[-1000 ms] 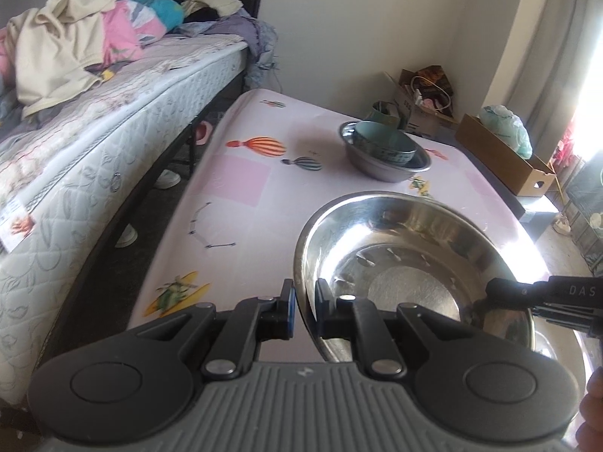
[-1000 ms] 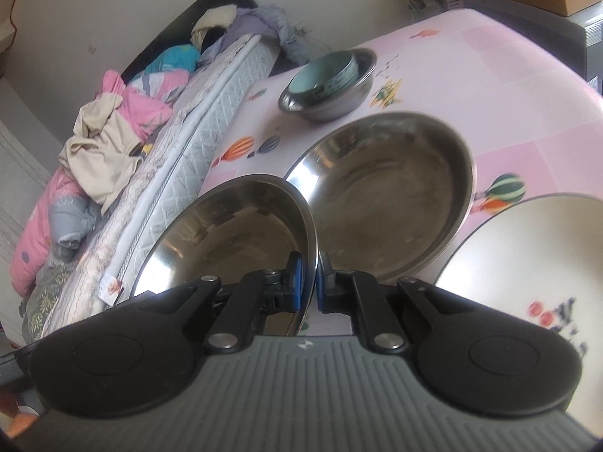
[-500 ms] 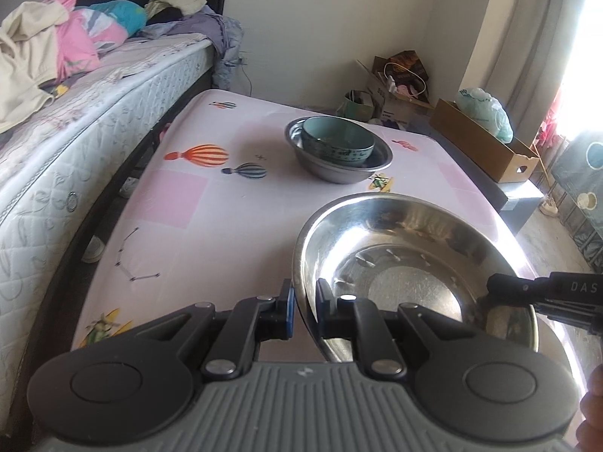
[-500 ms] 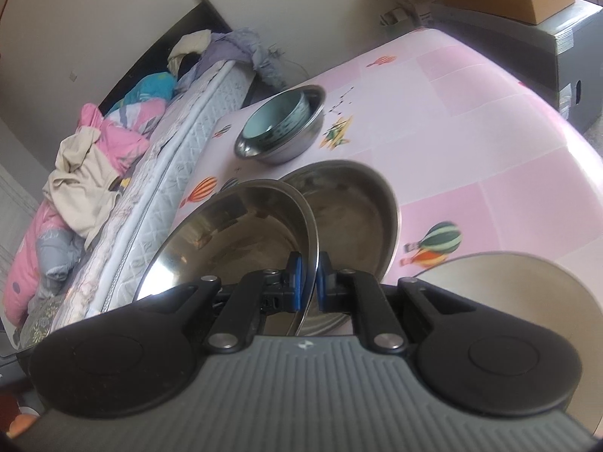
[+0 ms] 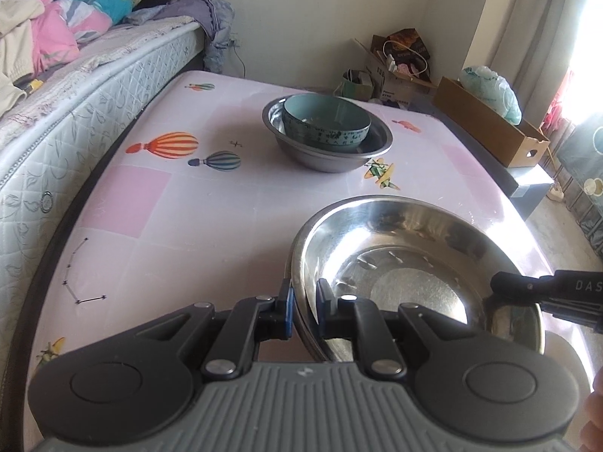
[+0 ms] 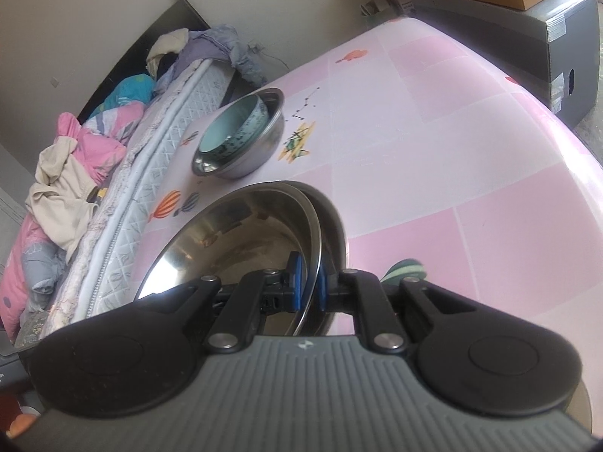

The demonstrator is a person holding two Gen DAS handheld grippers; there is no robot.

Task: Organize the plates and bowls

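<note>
A large steel bowl [image 5: 395,248] hangs just above the pink table [image 5: 188,207], gripped at two opposite rims. My left gripper [image 5: 303,297] is shut on its near-left rim, and my right gripper [image 6: 308,286] is shut on the other rim; its black fingers [image 5: 508,284] show at the right of the left wrist view. In the right wrist view the held bowl [image 6: 233,248] overlaps a second steel bowl [image 6: 335,233] that lies under and behind it. Farther off, a teal bowl [image 5: 326,120] sits inside a smaller steel bowl [image 5: 331,158].
A bed [image 5: 75,94] heaped with clothes runs along the table's left side. Cardboard boxes [image 5: 490,128] and bags stand by the far wall, and a grey cabinet [image 6: 546,37] stands past the table's far edge. A hand [image 5: 595,414] shows at the lower right.
Both grippers carried the large steel bowl across the table until it overlaps the second steel bowl. The teal bowl's stack looks nearer, and the white plate left the right wrist view.
</note>
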